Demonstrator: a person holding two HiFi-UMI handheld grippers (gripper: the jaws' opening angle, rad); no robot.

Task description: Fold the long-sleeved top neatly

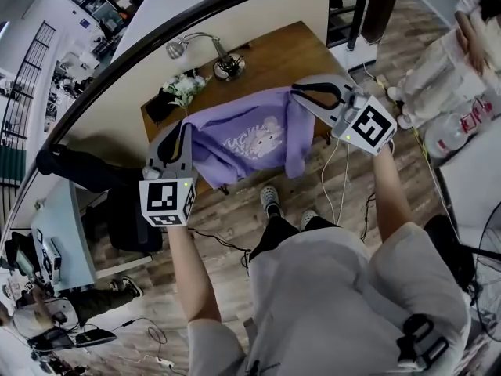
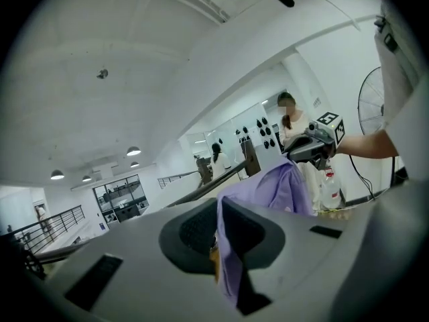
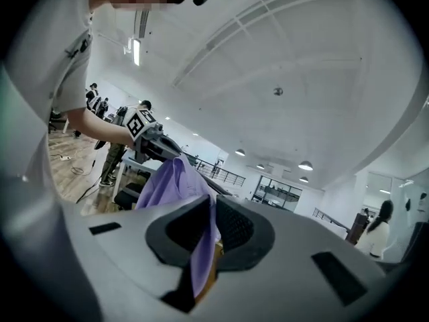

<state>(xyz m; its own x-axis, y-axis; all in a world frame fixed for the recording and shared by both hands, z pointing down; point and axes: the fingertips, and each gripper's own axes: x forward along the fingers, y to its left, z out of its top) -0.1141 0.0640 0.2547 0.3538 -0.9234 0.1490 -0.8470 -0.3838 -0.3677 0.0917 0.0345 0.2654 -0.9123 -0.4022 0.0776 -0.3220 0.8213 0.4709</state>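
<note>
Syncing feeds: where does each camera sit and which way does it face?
Head view: on the head, facing steeply down at the purple top above the table; forearms, torso show.
Left gripper view: on the left gripper, facing the right gripper; right forearm shows.
Right gripper view: on the right gripper, facing the left gripper; left arm shows.
Shared: purple top, clamped by both.

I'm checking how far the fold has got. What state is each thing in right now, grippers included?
left gripper: shut on the purple top.
right gripper: shut on the purple top.
purple top: unfolded, held up and spread between both grippers, print facing the person.
desk lamp: upright on the wooden table; whether it is lit, cannot tell.
flowers: upright on the table.
</note>
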